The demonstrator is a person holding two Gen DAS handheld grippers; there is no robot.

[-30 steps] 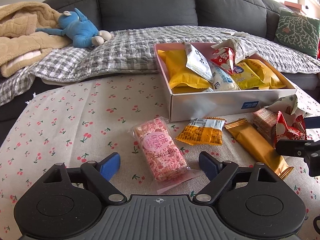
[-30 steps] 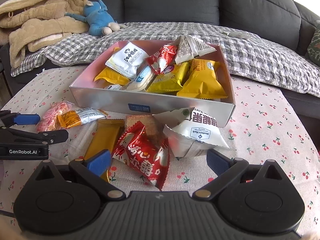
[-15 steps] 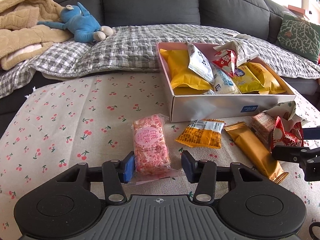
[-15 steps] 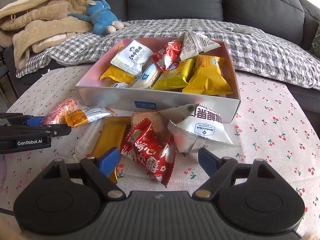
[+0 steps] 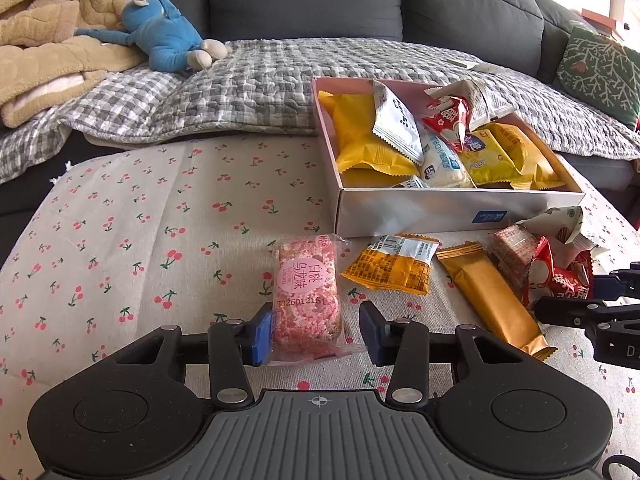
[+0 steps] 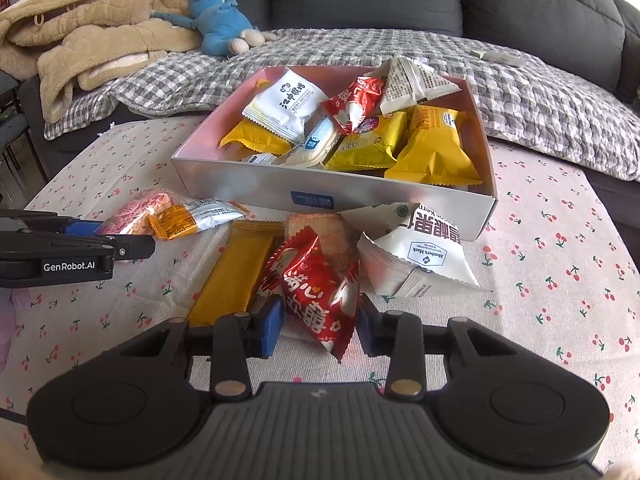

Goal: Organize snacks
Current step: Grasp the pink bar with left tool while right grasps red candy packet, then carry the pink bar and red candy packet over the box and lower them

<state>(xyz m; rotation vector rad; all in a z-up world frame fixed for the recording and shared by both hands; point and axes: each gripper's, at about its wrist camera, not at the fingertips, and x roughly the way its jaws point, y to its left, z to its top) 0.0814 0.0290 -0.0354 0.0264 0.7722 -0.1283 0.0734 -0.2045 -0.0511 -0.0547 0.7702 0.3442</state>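
An open white box (image 5: 440, 210) (image 6: 240, 184) holds several snack packets. Loose snacks lie in front of it on the cherry-print cloth. My left gripper (image 5: 316, 334) straddles the near end of a pink rice-cake packet (image 5: 306, 292); the left pad touches it and the right pad stands off its wrapper edge. My right gripper (image 6: 318, 326) is closed on the near end of a red packet (image 6: 316, 288). A yellow-white packet (image 5: 394, 268), a long orange bar (image 5: 488, 300), a biscuit pack (image 6: 316, 226) and a white triangular packet (image 6: 416, 256) lie nearby.
A grey checked blanket (image 5: 240, 92), a blue plush toy (image 5: 160, 40) and a tan blanket (image 5: 40, 60) lie on the dark sofa behind. A green cushion (image 5: 600, 72) sits at the far right. The left gripper shows in the right wrist view (image 6: 132, 246).
Both grippers have closed in from wide open. The left now brackets the pink packet's near end; the right has closed around the red packet.
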